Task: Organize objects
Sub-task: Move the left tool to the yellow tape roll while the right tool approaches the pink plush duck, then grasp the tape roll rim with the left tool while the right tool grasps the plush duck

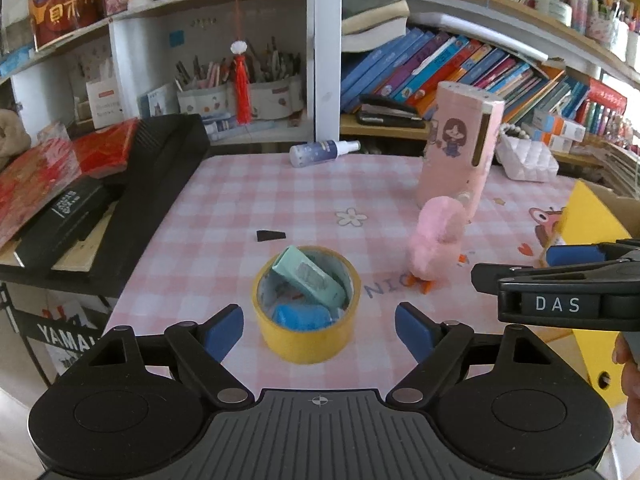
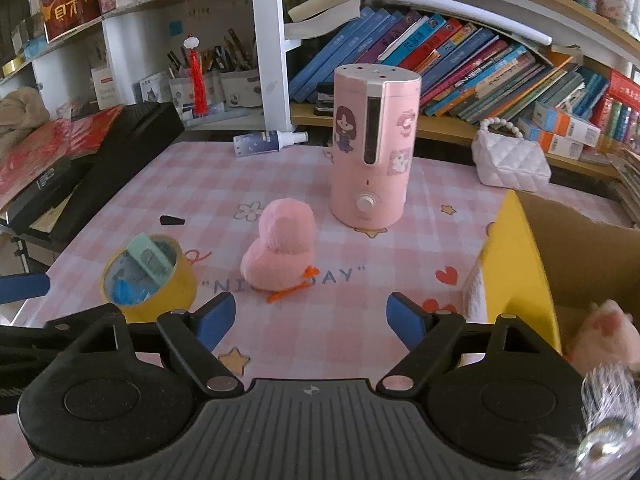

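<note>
A yellow tape roll (image 1: 306,336) stands on the pink checked tablecloth (image 1: 240,200), with a mint green box (image 1: 310,276) and a blue item (image 1: 304,316) inside it. My left gripper (image 1: 319,330) is open and empty, its fingers on either side of the roll. A pink plush duck (image 2: 280,252) stands in the middle of the table; it also shows in the left wrist view (image 1: 436,244). My right gripper (image 2: 310,320) is open and empty, just short of the duck. The roll also shows in the right wrist view (image 2: 150,280).
A tall pink humidifier (image 2: 372,148) stands behind the duck. A spray bottle (image 2: 268,142) lies at the back edge. A white quilted purse (image 2: 512,164) sits back right. A yellow cardboard box (image 2: 520,264) holding soft toys stands at right. A black keyboard case (image 1: 132,200) lies at left. Bookshelves stand behind.
</note>
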`<act>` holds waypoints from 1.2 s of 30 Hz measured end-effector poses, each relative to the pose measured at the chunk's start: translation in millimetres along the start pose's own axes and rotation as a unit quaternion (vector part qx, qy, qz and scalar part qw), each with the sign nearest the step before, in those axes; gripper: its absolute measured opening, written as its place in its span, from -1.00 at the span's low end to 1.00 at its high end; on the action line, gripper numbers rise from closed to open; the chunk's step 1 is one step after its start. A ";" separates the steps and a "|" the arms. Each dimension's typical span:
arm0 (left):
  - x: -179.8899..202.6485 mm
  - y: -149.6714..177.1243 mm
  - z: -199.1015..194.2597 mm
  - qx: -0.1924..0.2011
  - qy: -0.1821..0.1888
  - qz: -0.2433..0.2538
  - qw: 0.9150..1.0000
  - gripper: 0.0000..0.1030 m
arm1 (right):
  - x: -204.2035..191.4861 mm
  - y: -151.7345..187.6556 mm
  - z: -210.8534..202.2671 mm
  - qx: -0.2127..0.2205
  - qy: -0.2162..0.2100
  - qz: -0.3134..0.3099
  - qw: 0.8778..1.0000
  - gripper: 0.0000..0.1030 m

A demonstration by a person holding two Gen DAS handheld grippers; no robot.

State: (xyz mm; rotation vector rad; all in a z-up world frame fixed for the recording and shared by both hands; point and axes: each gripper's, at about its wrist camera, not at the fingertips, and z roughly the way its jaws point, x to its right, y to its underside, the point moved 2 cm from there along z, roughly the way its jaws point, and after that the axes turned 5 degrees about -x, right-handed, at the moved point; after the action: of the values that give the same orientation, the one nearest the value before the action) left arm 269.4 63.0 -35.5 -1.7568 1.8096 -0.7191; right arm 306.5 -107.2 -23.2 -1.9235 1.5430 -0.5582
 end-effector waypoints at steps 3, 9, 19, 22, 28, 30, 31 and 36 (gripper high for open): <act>-0.4 -5.5 16.7 -0.007 -0.006 0.000 1.000 0.66 | -1.0 -6.6 12.1 -0.002 -0.002 0.002 1.000 0.59; -2.3 -13.0 48.7 -0.030 -0.023 0.002 0.999 0.67 | -3.2 -21.2 36.8 -0.008 -0.008 0.004 1.000 0.59; -4.9 -12.3 81.4 -0.064 -0.015 -0.004 0.998 0.67 | -7.4 -34.8 80.6 -0.030 -0.023 0.008 0.999 0.57; -4.0 -11.6 81.7 -0.063 -0.011 0.000 0.998 0.65 | -8.9 -35.7 88.7 -0.031 -0.020 0.003 0.999 0.53; 5.5 0.8 70.0 -0.067 0.003 0.018 0.998 0.65 | -6.7 -30.8 90.2 -0.043 -0.047 0.021 0.998 0.13; 9.0 7.2 63.3 -0.070 0.010 0.023 0.997 0.65 | -4.4 -27.9 86.8 -0.045 -0.050 0.024 0.997 0.13; 11.6 12.2 58.5 -0.071 0.014 0.028 0.997 0.64 | -2.6 -25.7 84.0 -0.048 -0.050 0.028 0.997 0.12; 14.5 25.5 40.4 -0.075 0.031 0.023 0.996 0.64 | 1.7 -10.7 66.5 -0.055 -0.054 0.028 0.997 0.12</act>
State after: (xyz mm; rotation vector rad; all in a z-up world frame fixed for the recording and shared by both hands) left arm 278.0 48.2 -82.4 -1.7982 1.9854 -0.6386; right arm 358.1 -94.5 -64.4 -1.9519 1.5814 -0.3465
